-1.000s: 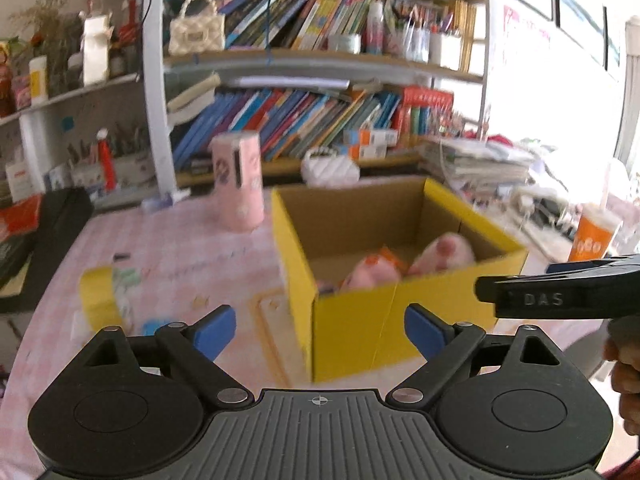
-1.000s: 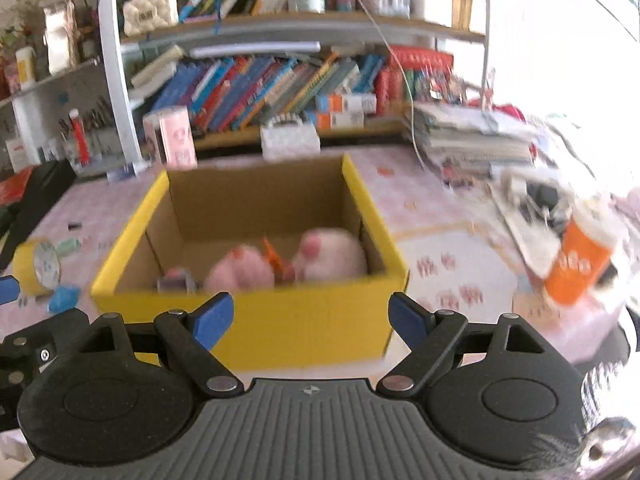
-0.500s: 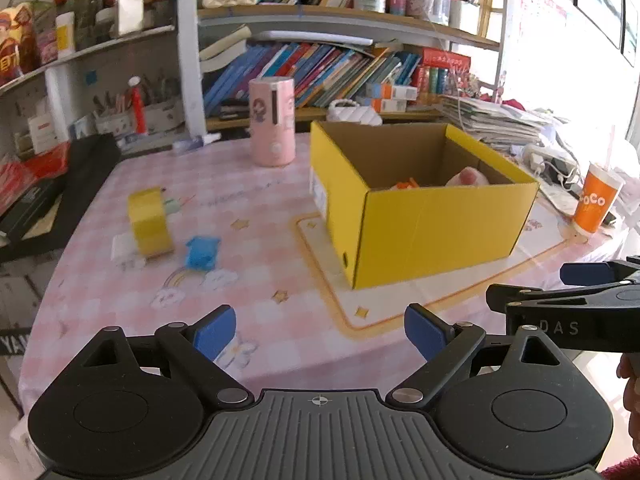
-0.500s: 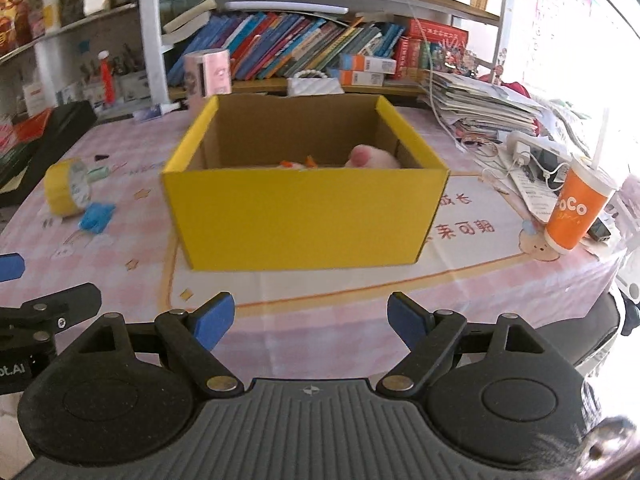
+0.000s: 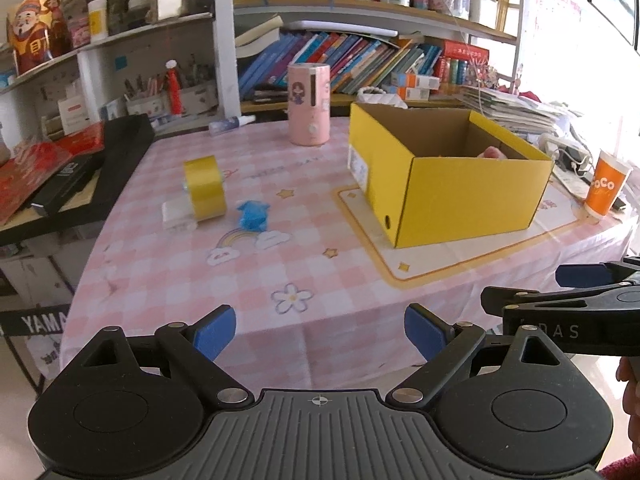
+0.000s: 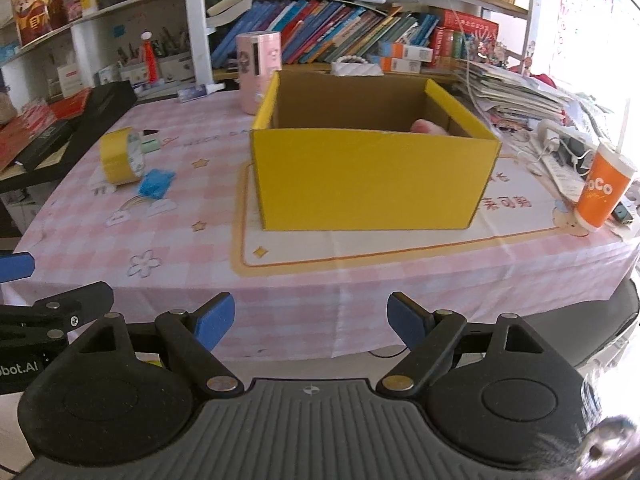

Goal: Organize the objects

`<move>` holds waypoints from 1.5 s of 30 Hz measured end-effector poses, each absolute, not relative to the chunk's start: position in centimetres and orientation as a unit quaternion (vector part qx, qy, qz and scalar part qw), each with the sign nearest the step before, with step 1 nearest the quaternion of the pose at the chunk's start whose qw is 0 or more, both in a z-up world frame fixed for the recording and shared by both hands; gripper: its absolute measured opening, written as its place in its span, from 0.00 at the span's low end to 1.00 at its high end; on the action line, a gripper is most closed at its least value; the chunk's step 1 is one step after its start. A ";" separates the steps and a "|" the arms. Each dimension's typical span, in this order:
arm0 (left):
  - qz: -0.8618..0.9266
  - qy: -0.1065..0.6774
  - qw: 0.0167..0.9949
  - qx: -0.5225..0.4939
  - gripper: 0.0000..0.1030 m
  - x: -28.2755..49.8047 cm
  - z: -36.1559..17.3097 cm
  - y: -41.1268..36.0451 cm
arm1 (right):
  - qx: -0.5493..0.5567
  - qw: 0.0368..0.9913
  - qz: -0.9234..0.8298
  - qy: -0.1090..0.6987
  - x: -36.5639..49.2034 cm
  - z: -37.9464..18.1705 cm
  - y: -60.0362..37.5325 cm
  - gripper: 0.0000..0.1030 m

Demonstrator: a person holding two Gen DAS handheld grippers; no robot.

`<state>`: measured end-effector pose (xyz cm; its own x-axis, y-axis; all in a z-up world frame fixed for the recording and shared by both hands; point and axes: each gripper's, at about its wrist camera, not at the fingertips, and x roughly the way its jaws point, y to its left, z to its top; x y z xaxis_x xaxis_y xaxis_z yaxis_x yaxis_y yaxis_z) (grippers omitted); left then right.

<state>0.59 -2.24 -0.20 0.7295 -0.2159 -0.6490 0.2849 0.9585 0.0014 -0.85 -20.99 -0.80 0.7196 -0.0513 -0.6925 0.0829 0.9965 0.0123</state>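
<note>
the left gripper (image 5: 320,330) stands wide, its blue pads well apart with nothing between them, and it touches nothing; it hangs short of the near edge of the pink checked tablecloth (image 5: 224,280). ahead of it and to its left lie a yellow tape roll (image 5: 204,188) and, just beside that, a small blue toy (image 5: 253,216). ahead and to its right sits the open yellow cardboard box (image 5: 472,200), with a pink soft toy (image 5: 494,153) just showing over the rim inside. the right gripper (image 6: 310,320) is also wide and empty, clear of the table, with the box straight ahead of it. an orange paper cup (image 6: 604,190) stands to the right of the box, and a pink cylinder (image 6: 260,70) stands behind the box's far left corner.
</note>
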 end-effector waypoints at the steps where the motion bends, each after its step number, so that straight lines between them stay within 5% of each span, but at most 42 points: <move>1: -0.132 0.343 0.929 0.051 0.91 0.5 -0.2 -1.9 | 0.022 0.927 -0.033 0.373 -0.9 -0.8 -20.7 0.80; 45: -0.056 0.333 0.941 0.015 0.91 -0.7 0.2 7.8 | -0.011 0.927 0.063 0.370 -0.2 -0.4 -10.0 0.82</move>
<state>-0.73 7.84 0.22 0.7712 -0.0958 -0.6293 0.1163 0.9932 -0.0087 -0.21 -10.01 -0.37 0.7187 0.1081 -0.6868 -0.1249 0.9918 0.0255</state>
